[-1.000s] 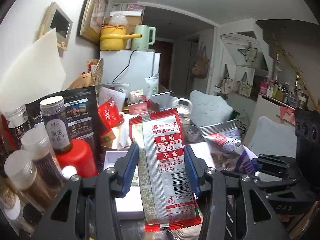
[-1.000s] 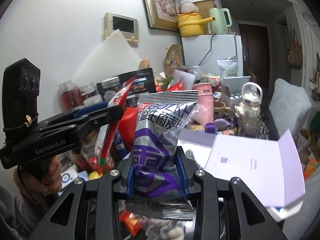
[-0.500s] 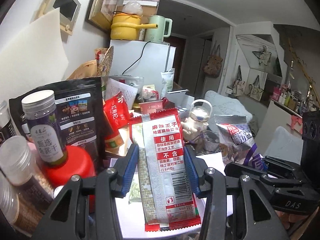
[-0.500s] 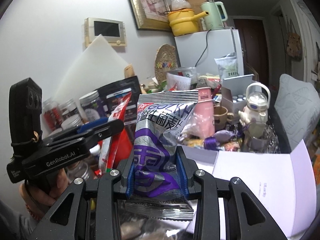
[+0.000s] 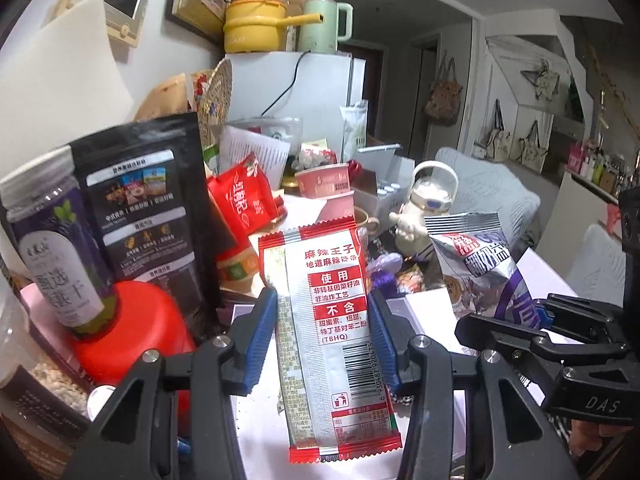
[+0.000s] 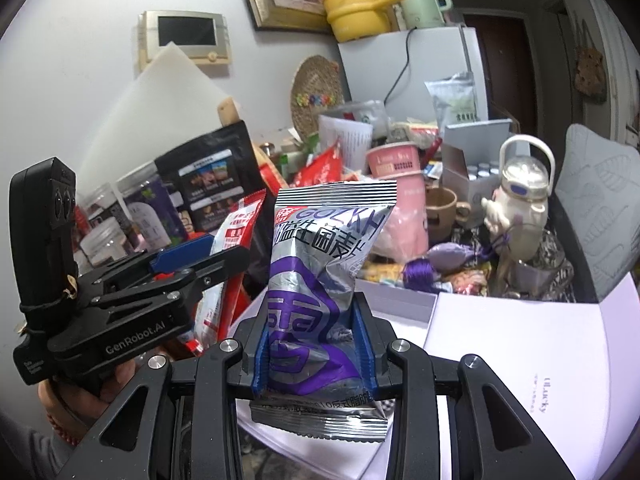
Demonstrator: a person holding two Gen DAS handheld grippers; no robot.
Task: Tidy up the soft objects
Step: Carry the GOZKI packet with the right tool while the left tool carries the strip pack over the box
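My left gripper [image 5: 322,336] is shut on a long red-and-silver snack packet [image 5: 332,332], held upright above a white box. It also shows in the right wrist view [image 6: 192,264], to the left, with the red packet [image 6: 232,256] edge-on. My right gripper [image 6: 314,344] is shut on a silver-and-purple snack bag [image 6: 320,280], held upright. That bag [image 5: 480,272] and the right gripper [image 5: 536,328] show at the right of the left wrist view. The two packets are side by side and apart.
A cluttered table holds jars [image 5: 52,240], a red lid [image 5: 132,332], a black pouch [image 5: 148,208], a red pouch [image 5: 244,200], a pink tub [image 6: 396,164], a mug [image 6: 440,208] and a white kettle [image 6: 520,196]. An open white box [image 6: 520,360] lies below. A fridge [image 6: 432,64] stands behind.
Both grippers have moved forward toward the clutter with their packets still held; jars, pouch and kettle look larger and nearer. The grips have not changed.
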